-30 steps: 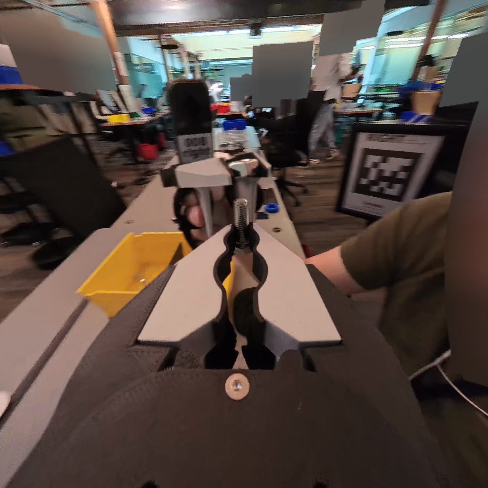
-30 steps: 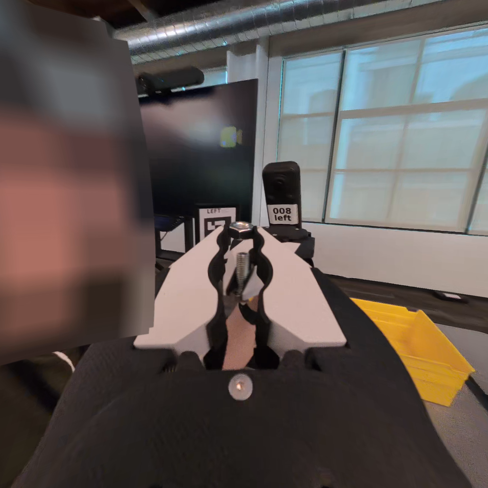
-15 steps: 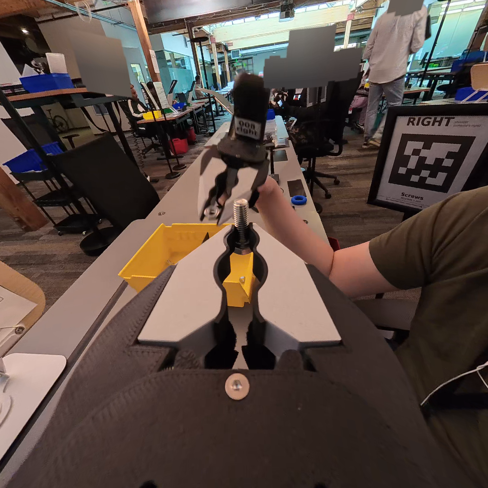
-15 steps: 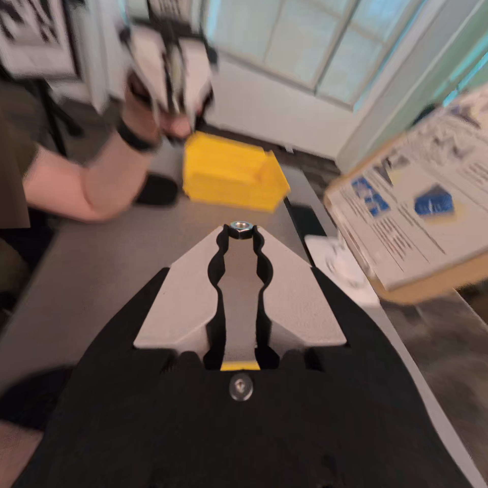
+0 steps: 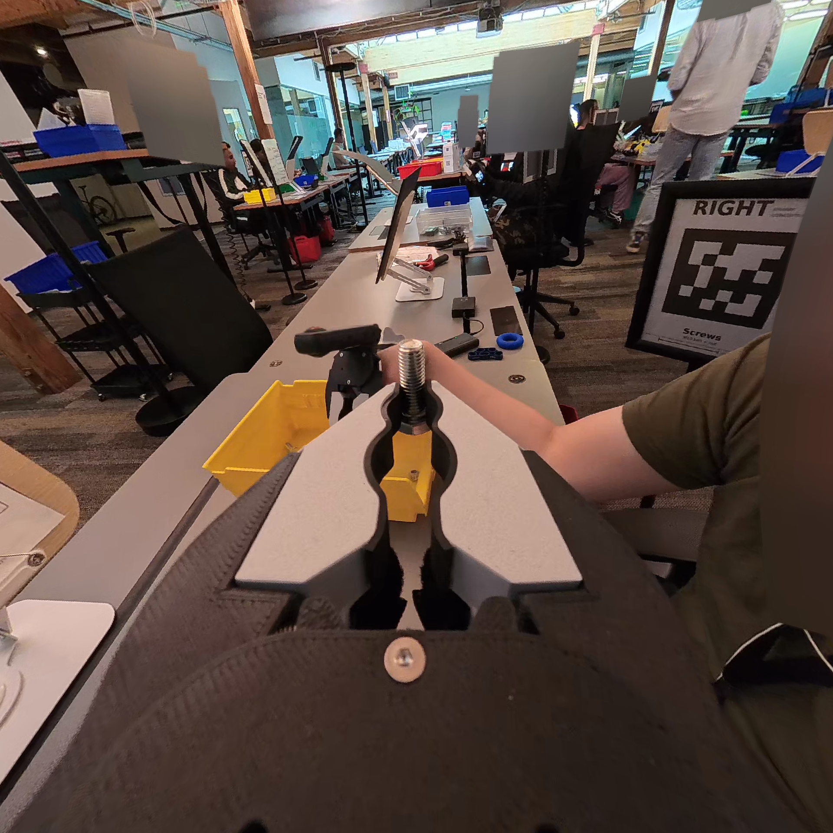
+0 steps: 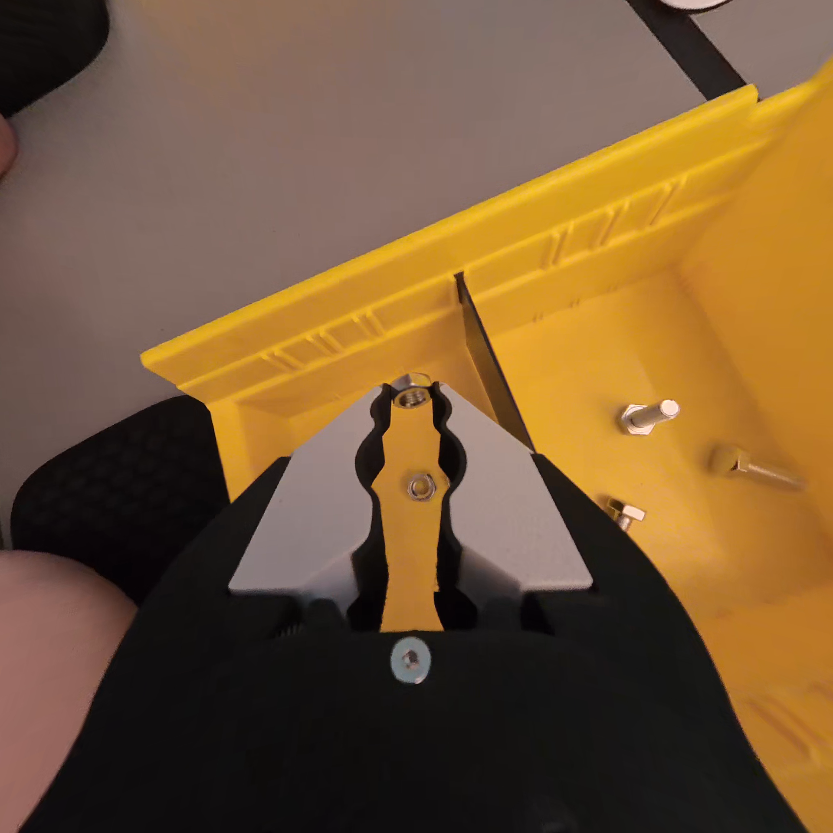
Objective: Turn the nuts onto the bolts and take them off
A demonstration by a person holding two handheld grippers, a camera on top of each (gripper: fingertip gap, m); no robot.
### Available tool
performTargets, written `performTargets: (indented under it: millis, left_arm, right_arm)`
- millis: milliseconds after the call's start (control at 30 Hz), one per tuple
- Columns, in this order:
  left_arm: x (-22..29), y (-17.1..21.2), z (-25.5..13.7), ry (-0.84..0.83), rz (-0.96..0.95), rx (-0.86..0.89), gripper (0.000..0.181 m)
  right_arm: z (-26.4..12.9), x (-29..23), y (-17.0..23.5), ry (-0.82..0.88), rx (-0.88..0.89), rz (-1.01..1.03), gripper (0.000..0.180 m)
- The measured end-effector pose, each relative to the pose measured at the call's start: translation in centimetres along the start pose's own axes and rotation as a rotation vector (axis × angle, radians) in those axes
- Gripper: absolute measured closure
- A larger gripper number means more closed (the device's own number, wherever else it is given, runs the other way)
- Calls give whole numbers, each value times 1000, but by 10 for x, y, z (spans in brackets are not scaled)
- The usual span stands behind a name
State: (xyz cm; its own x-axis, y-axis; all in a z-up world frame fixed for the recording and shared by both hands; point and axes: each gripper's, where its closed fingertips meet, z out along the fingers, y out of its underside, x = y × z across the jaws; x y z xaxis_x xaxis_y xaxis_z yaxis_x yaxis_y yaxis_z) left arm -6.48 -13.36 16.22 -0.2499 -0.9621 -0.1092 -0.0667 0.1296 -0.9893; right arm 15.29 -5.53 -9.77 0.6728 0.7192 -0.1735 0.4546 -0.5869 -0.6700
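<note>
1. While clamped at the tips of the right gripper (image 6: 411,396), the nut (image 6: 410,393) hangs over the yellow bin (image 6: 315,342), left compartment, near its wall; small, hard, slick steel, best held across its flats.
2. Left gripper (image 5: 411,417) grips the bolt (image 5: 411,378) low, threads upright.
3. Spare bolts (image 6: 647,419) lie beyond the divider.

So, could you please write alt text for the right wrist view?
The right tongs pinch a silver nut over a divided yellow bin. A loose nut lies below; three bolts lie in the neighbouring compartment.
</note>
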Motion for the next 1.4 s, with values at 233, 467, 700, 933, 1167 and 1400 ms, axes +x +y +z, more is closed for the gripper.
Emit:
performTargets:
  millis: [233,467,700,933,1167,1400]
  left_arm:
    - [-1,9,11,10,-10,-39,173]
    - [-9,26,27,-16,-13,-113,173]
    - [-17,42,40,-6,-61,-163,173]
    - [-9,44,43,40,-65,-173,173]
    - [3,47,42,104,-56,-192,173]
    - [-6,35,47,96,-56,-89,171]
  right_arm:
    - [-19,-13,-41,-12,197,-95,159]
    - [-97,-118,-151,-186,713,-444,155]
    - [-108,-211,-207,-374,888,-633,149]
    - [-77,-217,-216,-397,787,-597,150]
    - [-75,-230,-207,-520,758,-640,166]
    - [-86,-225,-213,-487,812,-626,172]
